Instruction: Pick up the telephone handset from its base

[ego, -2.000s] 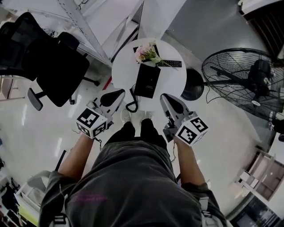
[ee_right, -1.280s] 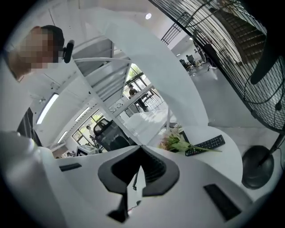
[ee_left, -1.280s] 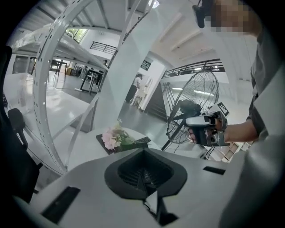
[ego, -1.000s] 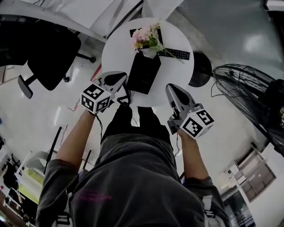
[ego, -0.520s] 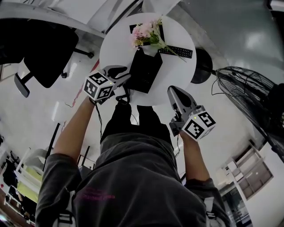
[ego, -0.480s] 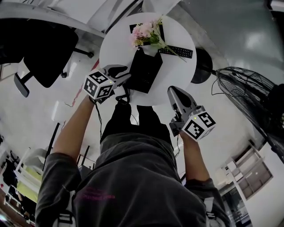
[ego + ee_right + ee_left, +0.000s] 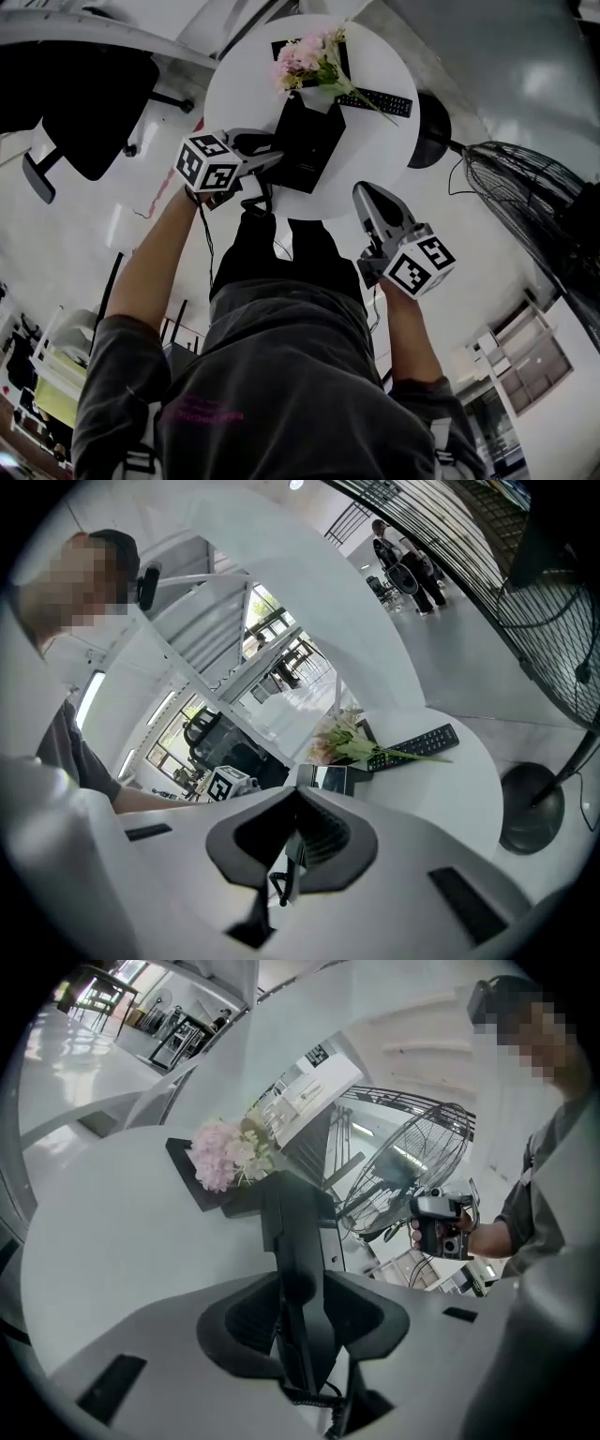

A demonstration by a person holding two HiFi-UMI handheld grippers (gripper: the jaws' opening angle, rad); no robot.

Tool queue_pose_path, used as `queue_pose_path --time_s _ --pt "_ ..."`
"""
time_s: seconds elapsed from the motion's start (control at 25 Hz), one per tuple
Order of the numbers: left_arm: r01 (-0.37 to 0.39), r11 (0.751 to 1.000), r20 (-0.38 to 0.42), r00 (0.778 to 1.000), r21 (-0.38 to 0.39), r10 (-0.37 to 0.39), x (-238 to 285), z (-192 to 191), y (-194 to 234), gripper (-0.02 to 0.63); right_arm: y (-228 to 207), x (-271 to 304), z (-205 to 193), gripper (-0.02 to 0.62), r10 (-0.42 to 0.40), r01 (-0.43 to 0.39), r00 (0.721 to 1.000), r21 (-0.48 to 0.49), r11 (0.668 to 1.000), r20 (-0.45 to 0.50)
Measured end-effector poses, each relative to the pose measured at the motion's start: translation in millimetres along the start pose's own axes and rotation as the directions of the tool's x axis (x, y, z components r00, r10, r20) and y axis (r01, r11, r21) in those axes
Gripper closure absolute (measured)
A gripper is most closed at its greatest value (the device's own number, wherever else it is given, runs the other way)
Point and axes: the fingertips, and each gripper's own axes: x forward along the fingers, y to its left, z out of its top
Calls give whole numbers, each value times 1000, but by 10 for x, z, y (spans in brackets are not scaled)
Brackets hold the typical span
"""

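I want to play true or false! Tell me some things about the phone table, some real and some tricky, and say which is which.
1. A fan stands on the floor. True.
2. The remote control lies on the floor. False: it lies on the round table, by the flowers.
3. The flowers are pink. True.
4. The handset sits between the fingers of the left gripper. True; the fingers are opening, not pressing it.
5. The right gripper holds the telephone. False: its fingers are together on nothing, away from the telephone.
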Motion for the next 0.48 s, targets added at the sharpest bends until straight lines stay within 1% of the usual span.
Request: queue_pose_path --time_s 0.12,0.32,0.48 --pt "18 1000 -5 1000 -14 -19 53 -37 -9 469 -22 1 -25 575 -2 2 1000 3 1000 -3" --pt "41 998 23 999 -56 -40 55 -41 -17 489 -43 -5 -50 575 -5 5 1000 9 1000 -11" --pt "57 996 33 998 -63 -55 23 -37 -30 506 -11 15 -51 575 1 -1 1000 8 1000 -11"
